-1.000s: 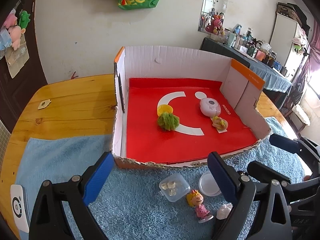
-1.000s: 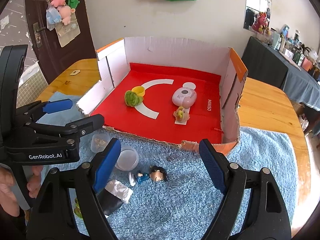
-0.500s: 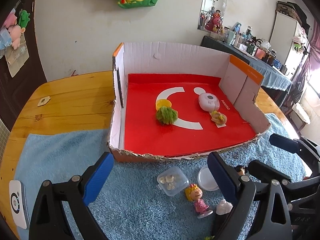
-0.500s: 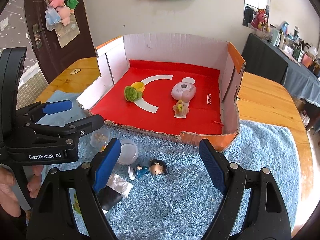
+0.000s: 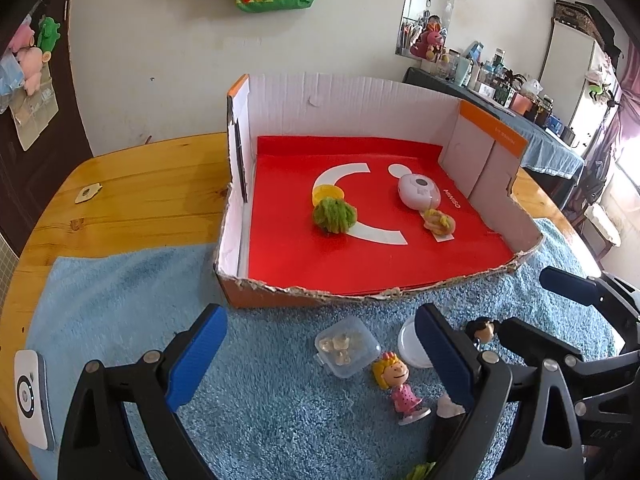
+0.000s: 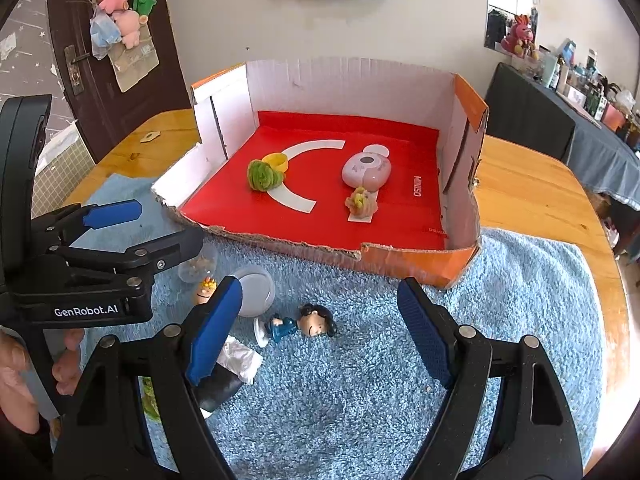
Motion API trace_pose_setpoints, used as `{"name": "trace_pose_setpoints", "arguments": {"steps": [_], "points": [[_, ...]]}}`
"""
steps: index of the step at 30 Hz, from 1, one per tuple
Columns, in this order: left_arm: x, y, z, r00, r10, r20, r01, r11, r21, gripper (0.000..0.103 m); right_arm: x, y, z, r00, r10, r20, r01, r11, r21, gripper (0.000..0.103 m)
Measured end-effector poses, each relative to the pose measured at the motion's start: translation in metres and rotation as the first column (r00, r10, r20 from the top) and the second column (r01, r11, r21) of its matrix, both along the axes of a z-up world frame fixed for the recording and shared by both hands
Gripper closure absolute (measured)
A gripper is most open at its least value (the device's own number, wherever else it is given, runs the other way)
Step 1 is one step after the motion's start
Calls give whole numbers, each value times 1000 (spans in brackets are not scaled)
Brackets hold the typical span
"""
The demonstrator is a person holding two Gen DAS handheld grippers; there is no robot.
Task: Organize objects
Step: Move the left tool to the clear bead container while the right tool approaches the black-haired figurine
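Blue terry towel [image 5: 120, 300] covers the near part of the wooden tabletop [image 5: 140, 200] in the left wrist view, and a cardboard box [image 5: 360, 108] with a red floor stands on its far edge. Inside the box lie a green fuzzy ball [image 5: 334, 215] touching a yellow lid [image 5: 327, 192], a pink rounded case [image 5: 418, 191] and, just beside it, a small yellowish toy [image 5: 439, 221]. On the towel in front of the box sit a clear plastic case [image 5: 347, 346], a white round lid [image 5: 410, 346], a blonde figurine in a pink dress [image 5: 396, 386] and a dark-haired figurine [image 5: 482, 330]. The left gripper [image 5: 320, 356] hangs over them with its jaws wide apart and nothing between the pads. A white device [image 5: 30, 396] lies at the towel's left edge.

From the right wrist view, the right gripper [image 6: 320, 332] also has its jaws spread wide and empty, above the dark-haired figurine [image 6: 298, 324], which lies on its side on the towel [image 6: 520, 300]. The white round lid [image 6: 256, 290] rests just left of it. The box [image 6: 420, 268] stands beyond, with the left gripper [image 6: 164, 226] at the picture's left and fingers [image 6: 66, 364] of a hand below it.
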State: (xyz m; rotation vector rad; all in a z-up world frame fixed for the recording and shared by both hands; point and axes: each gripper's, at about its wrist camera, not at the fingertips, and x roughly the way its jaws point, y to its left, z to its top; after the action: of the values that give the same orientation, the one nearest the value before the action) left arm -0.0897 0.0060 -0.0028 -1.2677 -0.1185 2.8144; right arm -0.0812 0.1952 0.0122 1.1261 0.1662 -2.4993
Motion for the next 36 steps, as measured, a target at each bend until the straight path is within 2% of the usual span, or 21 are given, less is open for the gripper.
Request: {"name": "trace_pose_setpoints", "arguments": {"steps": [10,20,25,36], "points": [[5,0,-6,1000,-8,6,8,1000,-1,8,2,3,-8,1000,-5,14,5,1000,0,31],[7,1,-18,999,-33,35,33,999,4,24,2,3,-21,999,-2,48,2,1000,3,43],[7,-1,-22,998,-38,43,37,999,11,27,2,3,-26,998,3,60,-3,1000,4,47],[6,-1,-27,998,-46,52,45,999,15,28,2,-2,-35,996,19,84,-18,1000,-9,48]]}}
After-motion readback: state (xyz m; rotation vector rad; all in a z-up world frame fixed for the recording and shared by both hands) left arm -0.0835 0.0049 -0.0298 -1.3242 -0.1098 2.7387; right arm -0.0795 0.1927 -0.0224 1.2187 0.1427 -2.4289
